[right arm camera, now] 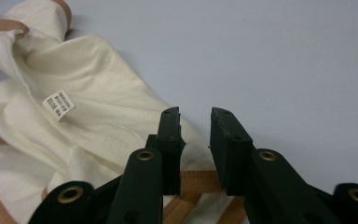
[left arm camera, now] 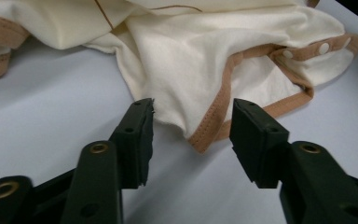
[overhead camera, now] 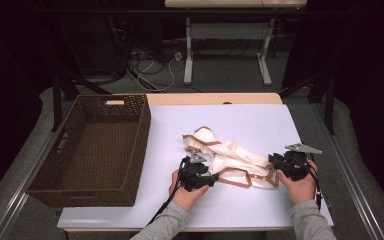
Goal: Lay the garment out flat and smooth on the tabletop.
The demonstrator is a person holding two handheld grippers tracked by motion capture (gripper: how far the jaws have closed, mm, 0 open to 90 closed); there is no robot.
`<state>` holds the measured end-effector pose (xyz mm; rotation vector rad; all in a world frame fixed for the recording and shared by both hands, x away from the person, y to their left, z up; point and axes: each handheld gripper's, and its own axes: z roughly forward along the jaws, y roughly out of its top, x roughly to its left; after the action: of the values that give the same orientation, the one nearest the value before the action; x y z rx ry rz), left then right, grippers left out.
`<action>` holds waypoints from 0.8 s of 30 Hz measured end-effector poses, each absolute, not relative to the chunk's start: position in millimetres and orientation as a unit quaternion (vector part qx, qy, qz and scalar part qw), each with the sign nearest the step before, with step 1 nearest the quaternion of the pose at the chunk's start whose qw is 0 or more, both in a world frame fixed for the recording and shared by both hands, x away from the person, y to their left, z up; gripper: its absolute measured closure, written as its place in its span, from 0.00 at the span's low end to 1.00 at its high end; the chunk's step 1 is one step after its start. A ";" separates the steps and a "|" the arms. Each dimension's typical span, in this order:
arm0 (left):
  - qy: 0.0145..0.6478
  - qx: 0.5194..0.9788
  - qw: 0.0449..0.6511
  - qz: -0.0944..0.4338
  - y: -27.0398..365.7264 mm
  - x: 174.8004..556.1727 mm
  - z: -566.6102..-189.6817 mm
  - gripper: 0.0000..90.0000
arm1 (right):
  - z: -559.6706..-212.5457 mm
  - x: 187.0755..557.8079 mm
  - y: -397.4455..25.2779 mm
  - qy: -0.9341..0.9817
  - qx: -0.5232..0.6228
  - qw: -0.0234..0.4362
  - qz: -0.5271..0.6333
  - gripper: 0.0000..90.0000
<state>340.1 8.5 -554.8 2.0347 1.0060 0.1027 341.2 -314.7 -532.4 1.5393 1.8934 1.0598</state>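
Cream garment (overhead camera: 232,160) unfolded on table (overhead camera: 260,125), between left tool (left arm camera: 191,128) and right tool (right arm camera: 196,140), both jaws apart, ungrasped; wicker basket (overhead camera: 95,150) left of them, unfilled

We cannot read the print on the white label (right arm camera: 58,104) of the cream garment (overhead camera: 230,160); it is too small. The left gripper view cuts the garment off at its top and left edges, the right gripper view at its left and bottom edges. The right gripper (right arm camera: 196,128) hides part of the tan trim (right arm camera: 198,179) behind its jaws.
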 end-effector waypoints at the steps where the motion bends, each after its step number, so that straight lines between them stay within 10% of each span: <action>1: 0.403 0.813 0.418 0.042 7.2 339.8 -555.7 0.58 | -532.6 340.9 -313.9 0.696 0.558 0.235 0.386 0.82; 11: 0.392 0.824 0.407 0.048 3.4 342.5 -560.6 0.94 | -534.0 338.5 -309.0 0.708 0.547 0.222 0.388 0.82; 24: 0.397 0.804 0.436 0.083 41.1 343.6 -528.3 0.97 | -530.9 333.1 -298.3 0.717 0.530 0.219 0.396 0.82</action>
<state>343.6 41.1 -528.3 1.9997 0.9872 0.2063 333.1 -298.3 -530.9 1.4678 1.9842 1.0949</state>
